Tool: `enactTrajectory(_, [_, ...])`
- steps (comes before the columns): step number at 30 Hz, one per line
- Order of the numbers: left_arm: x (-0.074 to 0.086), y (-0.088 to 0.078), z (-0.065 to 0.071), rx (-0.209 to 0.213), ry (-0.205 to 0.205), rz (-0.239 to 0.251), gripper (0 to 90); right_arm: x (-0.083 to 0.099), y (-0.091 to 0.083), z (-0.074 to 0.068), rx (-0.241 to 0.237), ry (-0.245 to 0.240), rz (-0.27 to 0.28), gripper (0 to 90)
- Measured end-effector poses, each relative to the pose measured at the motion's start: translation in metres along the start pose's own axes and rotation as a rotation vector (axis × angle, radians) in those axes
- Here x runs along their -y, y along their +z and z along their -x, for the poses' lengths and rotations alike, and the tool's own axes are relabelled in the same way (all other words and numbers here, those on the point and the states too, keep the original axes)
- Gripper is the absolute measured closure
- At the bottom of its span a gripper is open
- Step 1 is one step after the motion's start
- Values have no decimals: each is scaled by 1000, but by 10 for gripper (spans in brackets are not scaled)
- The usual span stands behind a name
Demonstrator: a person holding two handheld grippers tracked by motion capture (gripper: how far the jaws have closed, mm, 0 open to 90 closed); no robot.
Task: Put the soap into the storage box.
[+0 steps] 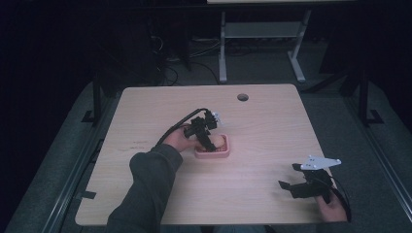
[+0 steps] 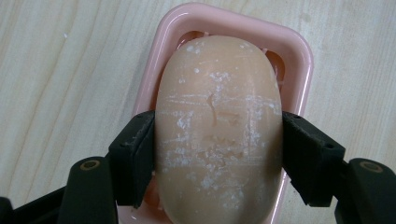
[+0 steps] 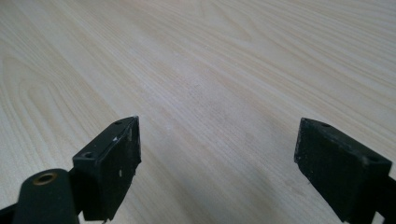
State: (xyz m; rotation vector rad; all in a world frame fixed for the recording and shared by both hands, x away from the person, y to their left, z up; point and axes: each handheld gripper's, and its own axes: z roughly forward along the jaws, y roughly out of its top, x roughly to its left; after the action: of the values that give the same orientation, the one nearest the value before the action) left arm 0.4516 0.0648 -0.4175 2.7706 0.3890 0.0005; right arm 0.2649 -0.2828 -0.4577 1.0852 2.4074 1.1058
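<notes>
Wooden table [image 1: 262, 121], left gripper [image 2: 217, 149] gripping soap [image 2: 218, 126]

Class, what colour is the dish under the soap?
Pink; the dish shows best in the left gripper view, beneath the soap.

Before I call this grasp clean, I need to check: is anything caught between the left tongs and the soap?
Nothing visible. The left tongs press straight on the two sides of the soap, which sits over the pink dish. The right tongs hang open above bare table.
</notes>
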Motion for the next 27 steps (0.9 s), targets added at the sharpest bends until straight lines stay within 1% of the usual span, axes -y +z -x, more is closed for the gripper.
enactTrajectory(3, [0, 0, 0, -3, 1, 2, 319, 0, 0, 0, 1, 0, 1, 141])
enactTrajectory(5, [0, -3, 0, 7, 1, 29, 309, 0, 0, 0, 1, 0, 0, 141])
enactTrajectory(7, [-1, -8, 1, -7, -2, 43, 284, 0, 0, 0, 0, 1, 1, 141])
enactTrajectory(9, [-1, -11, 1, -18, 6, 41, 276, 0, 0, 0, 1, 1, 1, 141])
enactTrajectory(10, [0, -11, 2, -17, 2, 44, 272, 0, 0, -1, 1, 3, 1, 141])
enactTrajectory(13, [2, -13, 3, -14, 6, 34, 263, -1, 0, -1, -3, 5, 3, 141])
enactTrajectory(14, [2, -13, 4, -11, -7, 37, 261, -1, 0, -1, -2, 5, 3, 141])
enactTrajectory(15, [3, -13, 4, -14, 1, 32, 259, -1, 0, -1, -1, 1, 1, 142])
enactTrajectory(27, [10, -19, 12, -28, 6, 28, 243, -1, 1, -1, 2, -1, 4, 141])
